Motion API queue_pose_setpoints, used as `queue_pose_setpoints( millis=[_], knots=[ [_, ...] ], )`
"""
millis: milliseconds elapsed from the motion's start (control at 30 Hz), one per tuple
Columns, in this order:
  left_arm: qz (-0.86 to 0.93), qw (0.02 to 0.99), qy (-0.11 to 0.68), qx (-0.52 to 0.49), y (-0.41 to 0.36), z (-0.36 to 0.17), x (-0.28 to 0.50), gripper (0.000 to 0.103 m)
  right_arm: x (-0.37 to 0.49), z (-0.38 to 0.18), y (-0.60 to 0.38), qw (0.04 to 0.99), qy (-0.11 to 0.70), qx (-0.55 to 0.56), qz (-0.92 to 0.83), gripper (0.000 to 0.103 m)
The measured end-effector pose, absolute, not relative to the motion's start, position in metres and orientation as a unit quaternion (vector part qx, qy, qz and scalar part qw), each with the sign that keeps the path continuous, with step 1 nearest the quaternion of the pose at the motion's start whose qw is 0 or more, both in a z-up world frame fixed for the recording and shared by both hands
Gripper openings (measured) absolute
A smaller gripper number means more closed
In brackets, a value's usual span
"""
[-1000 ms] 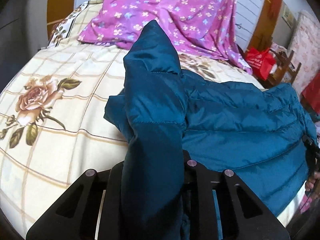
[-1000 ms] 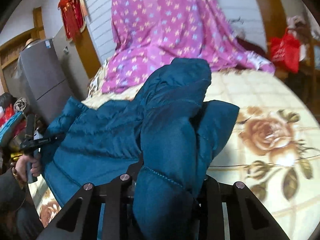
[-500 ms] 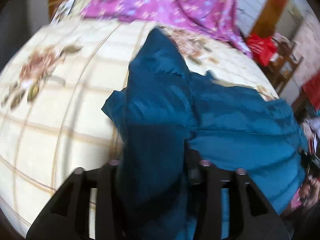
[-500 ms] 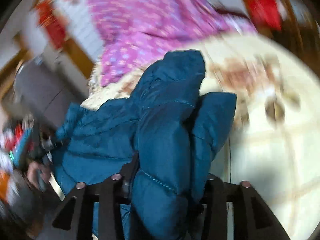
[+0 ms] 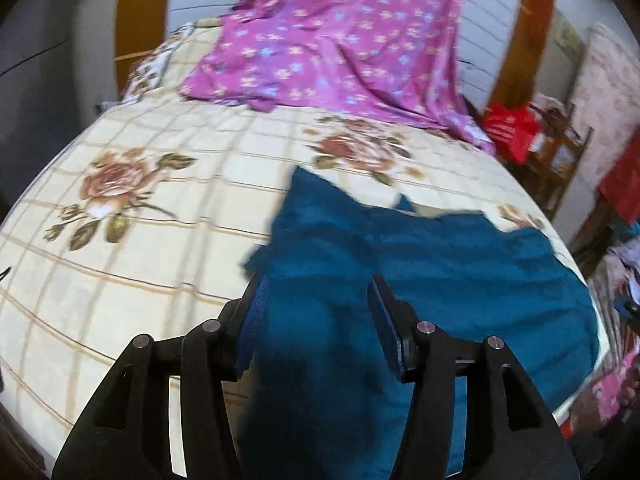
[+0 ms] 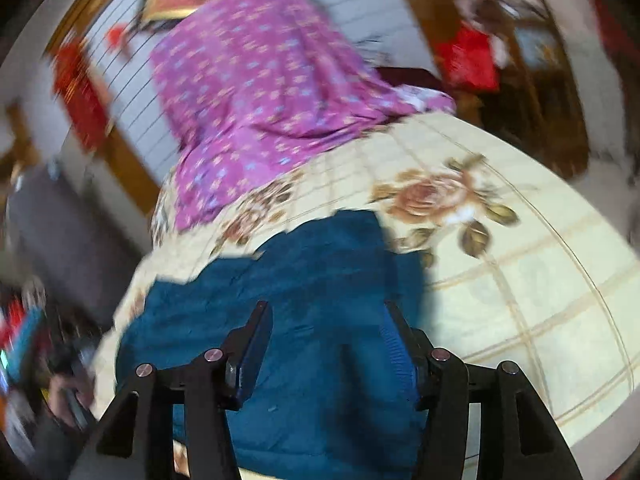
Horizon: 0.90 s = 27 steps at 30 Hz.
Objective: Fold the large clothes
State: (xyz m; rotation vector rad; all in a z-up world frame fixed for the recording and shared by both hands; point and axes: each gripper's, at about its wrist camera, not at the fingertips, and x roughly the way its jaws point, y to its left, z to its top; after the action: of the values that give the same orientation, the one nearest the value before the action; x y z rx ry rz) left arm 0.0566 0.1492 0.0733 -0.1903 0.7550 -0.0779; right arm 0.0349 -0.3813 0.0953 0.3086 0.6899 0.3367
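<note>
One big bed (image 5: 132, 264) fills both views. It has a cream cover with brown lines and rose pictures on it. A purple sheet with little flowers (image 5: 340, 40) lies at the far end of the bed and goes up the wall behind it.

A blue puffy jacket (image 5: 460, 280) lies on the near side of the bed, close to its edge. It looks flat and spread out, and one part of it pokes up toward the roses. Both pictures are a bit blurry.

A red bag (image 5: 510, 130) sits on a wooden chair past the bed.

The left gripper (image 5: 316, 320) has just been opening. Its fingers stand apart, with the jacket seen in the gap between them, but the pads do not squeeze it.

The right gripper (image 6: 328, 344) has just been opening too. Its fingers are apart over the jacket (image 6: 320, 300) and do not pinch it.
</note>
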Motion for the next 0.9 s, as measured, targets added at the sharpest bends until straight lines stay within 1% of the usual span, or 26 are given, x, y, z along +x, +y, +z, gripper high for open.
queue_pose_setpoints(
  millis=[33,67,100,167,200,267,300,333,400,433,500,600,767,900],
  knots=[
    [-0.054,0.924,0.370,-0.086,0.137,0.069,0.053,0.054,0.030,0.090,-0.368,0.916,0.337,0.131,0.174,0.057],
    [-0.063,0.923,0.372,-0.080,0.127,0.065,0.053,0.056,0.027,0.082,-0.356,0.915,0.342,0.114,0.180,0.064],
    [-0.070,0.921,0.378,-0.069,0.116,0.053,0.052,0.057,0.029,0.071,-0.342,0.915,0.350,0.094,0.178,0.069],
    [-0.052,0.914,0.399,-0.050,0.103,0.034,0.059,0.057,0.036,0.047,-0.329,0.912,0.370,0.068,0.164,0.069],
    [-0.040,0.906,0.418,-0.044,0.100,0.018,0.065,0.057,0.043,0.026,-0.322,0.903,0.397,0.053,0.156,0.070],
    [-0.044,0.908,0.413,-0.054,0.101,0.009,0.065,0.057,0.039,0.010,-0.323,0.909,0.382,0.054,0.156,0.072],
    [-0.044,0.912,0.405,-0.053,0.101,0.007,0.063,0.058,0.034,0.007,-0.324,0.916,0.366,0.059,0.157,0.076],
    [-0.044,0.914,0.400,-0.050,0.101,0.007,0.062,0.058,0.035,0.006,-0.324,0.915,0.367,0.061,0.158,0.078],
    [-0.043,0.917,0.393,-0.049,0.101,0.005,0.061,0.060,0.035,0.005,-0.321,0.912,0.370,0.068,0.164,0.090],
    [-0.040,0.917,0.393,-0.050,0.101,0.004,0.062,0.060,0.036,0.004,-0.319,0.911,0.371,0.070,0.164,0.093],
    [-0.034,0.916,0.395,-0.052,0.100,0.003,0.062,0.065,0.037,0.004,-0.314,0.910,0.377,0.069,0.161,0.103],
    [-0.031,0.916,0.395,-0.059,0.098,0.003,0.058,0.069,0.034,0.004,-0.310,0.911,0.380,0.067,0.146,0.103],
    [-0.020,0.910,0.409,-0.069,0.096,0.004,0.060,0.070,0.034,0.006,-0.314,0.908,0.381,0.088,0.149,0.103],
    [-0.026,0.900,0.425,-0.094,0.102,0.004,0.064,0.071,0.031,0.005,-0.311,0.913,0.373,0.084,0.142,0.103]
  ],
)
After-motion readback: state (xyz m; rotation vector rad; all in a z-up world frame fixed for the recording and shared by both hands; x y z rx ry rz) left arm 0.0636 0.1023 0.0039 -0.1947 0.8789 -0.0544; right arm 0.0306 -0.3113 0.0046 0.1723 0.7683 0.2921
